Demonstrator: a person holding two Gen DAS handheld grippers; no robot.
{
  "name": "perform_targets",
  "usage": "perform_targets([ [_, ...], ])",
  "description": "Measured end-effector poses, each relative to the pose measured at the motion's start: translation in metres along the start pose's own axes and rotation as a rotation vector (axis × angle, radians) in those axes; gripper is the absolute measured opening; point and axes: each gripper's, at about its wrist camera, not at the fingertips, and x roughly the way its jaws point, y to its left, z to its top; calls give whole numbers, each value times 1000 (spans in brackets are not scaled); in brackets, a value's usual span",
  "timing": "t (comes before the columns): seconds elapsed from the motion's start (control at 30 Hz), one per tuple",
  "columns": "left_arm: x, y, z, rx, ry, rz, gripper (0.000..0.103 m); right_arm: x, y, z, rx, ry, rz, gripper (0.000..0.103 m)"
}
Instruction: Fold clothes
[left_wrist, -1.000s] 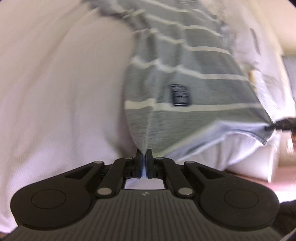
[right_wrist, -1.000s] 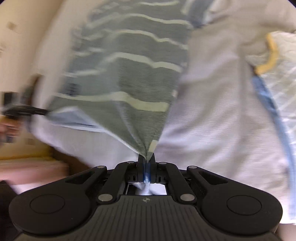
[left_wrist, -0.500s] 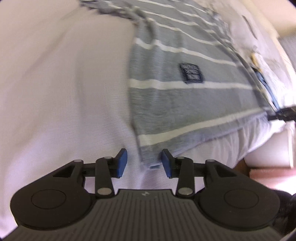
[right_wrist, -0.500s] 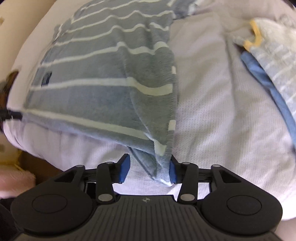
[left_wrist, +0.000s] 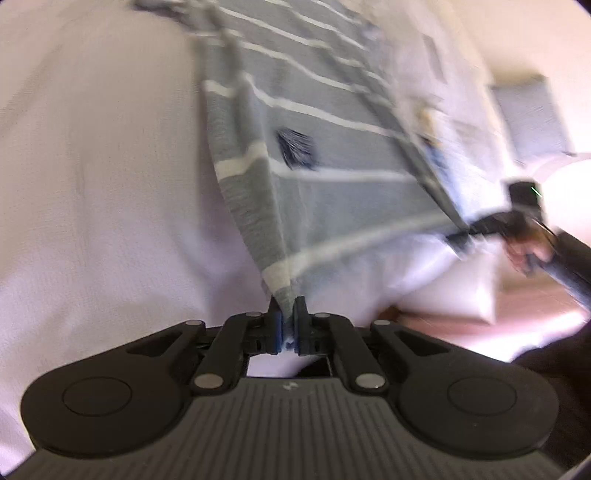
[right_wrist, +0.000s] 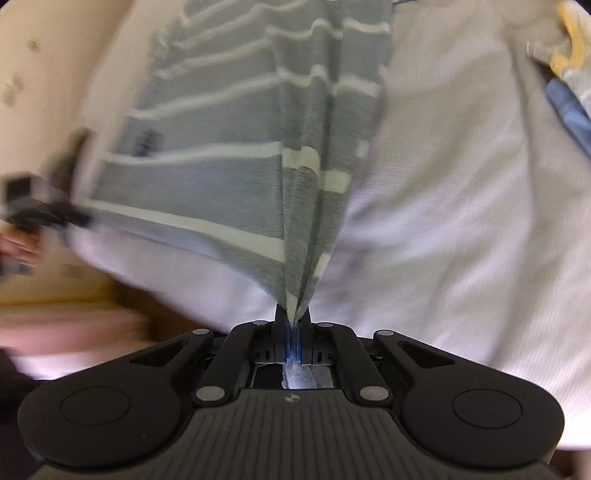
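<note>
A grey shirt with white stripes (left_wrist: 325, 155) and a dark chest patch lies stretched over a white bed (left_wrist: 92, 184). My left gripper (left_wrist: 288, 314) is shut on one near corner of its hem, and the cloth rises taut from the jaws. My right gripper (right_wrist: 293, 317) is shut on the other near corner of the grey striped shirt (right_wrist: 229, 147), which bunches into pleats at the pads. Each view shows the other gripper at the far end of the hem: the right one (left_wrist: 495, 221) in the left wrist view, the left one (right_wrist: 48, 218) in the right wrist view.
The white bed cover (right_wrist: 461, 221) spreads right of the shirt. More clothes, light blue with a yellow trim (right_wrist: 569, 74), lie at its far right. A white pillow (left_wrist: 461, 288) and a pinkish floor (left_wrist: 517, 314) sit beyond the bed edge. A hand and dark sleeve (left_wrist: 546, 254) hold the right gripper.
Half a second ago both grippers stood open around the hem with the shirt flat on the bed. Both have now shut on its corners, and the cloth is pulled up taut again.
</note>
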Motion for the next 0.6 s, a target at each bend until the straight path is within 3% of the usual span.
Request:
perform_targets([
  [0.03,-2,1,4,0,22,8,3,-14,-1,2,42,26,86,2],
  [0.1,-2,5,12,-7,57,64,3,-19,-5,9,55,17,3,2],
  [0.23,35,27,18,-77,128,198,4,-27,-12,23,78,-5,-174,2],
  [0.33,59,35,13,-99,143,265,3,9,-10,25,16,22,-380,2],
  [0.47,55,35,3,-92,54,237,8,21,-19,17,86,-6,-353,2],
  [0.6,46,29,-6,-46,9,239,29,19,-28,8,130,4,-298,9],
])
